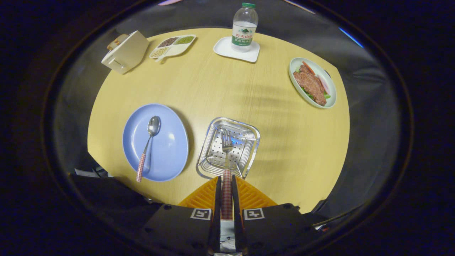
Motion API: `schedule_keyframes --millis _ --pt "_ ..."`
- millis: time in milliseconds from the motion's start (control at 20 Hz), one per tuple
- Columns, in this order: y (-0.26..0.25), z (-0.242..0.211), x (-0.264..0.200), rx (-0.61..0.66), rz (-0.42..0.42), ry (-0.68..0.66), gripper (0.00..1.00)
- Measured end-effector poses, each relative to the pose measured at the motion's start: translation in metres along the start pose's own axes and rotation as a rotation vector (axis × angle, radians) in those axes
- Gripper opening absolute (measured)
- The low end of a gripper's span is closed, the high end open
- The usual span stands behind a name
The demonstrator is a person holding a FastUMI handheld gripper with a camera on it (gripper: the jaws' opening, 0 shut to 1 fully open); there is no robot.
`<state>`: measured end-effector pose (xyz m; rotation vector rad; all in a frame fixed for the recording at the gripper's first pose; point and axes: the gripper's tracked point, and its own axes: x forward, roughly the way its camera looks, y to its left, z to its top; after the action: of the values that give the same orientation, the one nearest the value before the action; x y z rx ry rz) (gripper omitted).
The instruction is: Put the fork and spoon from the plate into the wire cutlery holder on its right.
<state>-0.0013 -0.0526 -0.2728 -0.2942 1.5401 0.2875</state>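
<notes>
My gripper (pixel 226 178) is shut on the red-checked handle of the fork (pixel 227 156). The fork's metal tines point forward, over the perforated steel cutlery holder (pixel 249 133) just ahead of the fingers. Whether the tines touch the holder's floor I cannot tell. Left of the holder sits the blue plate (pixel 169 151) with the spoon (pixel 148 144) lying on it, bowl away from me, its checked handle reaching over the plate's near rim.
On the round wooden table, beyond the holder, a water bottle (pixel 244 26) stands on a white tray (pixel 227 48). A plate of meat and vegetables (pixel 312 82) lies far right. A divided dish of beans (pixel 172 45) and a cream box (pixel 125 51) sit far left.
</notes>
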Motion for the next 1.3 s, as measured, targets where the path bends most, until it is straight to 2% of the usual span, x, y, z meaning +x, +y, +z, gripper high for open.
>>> schedule_keyframes --millis 100,250,450,550,950,1150,1300 --pt "-0.007 0.007 -0.008 -0.01 -0.039 -0.057 0.23" --pt "-0.01 0.017 -0.023 -0.003 -0.07 -0.158 0.48" --pt "0.009 0.036 -0.046 0.083 -0.014 -0.343 0.83" --pt "0.014 0.049 -0.059 0.106 -0.013 -0.456 1.0" --pt "0.052 0.082 -0.12 0.192 -0.091 -0.886 1.0" --pt "0.073 0.08 -0.138 0.245 -0.122 -1.039 1.0" --pt "0.086 0.07 -0.133 0.316 -0.143 -1.096 1.0"
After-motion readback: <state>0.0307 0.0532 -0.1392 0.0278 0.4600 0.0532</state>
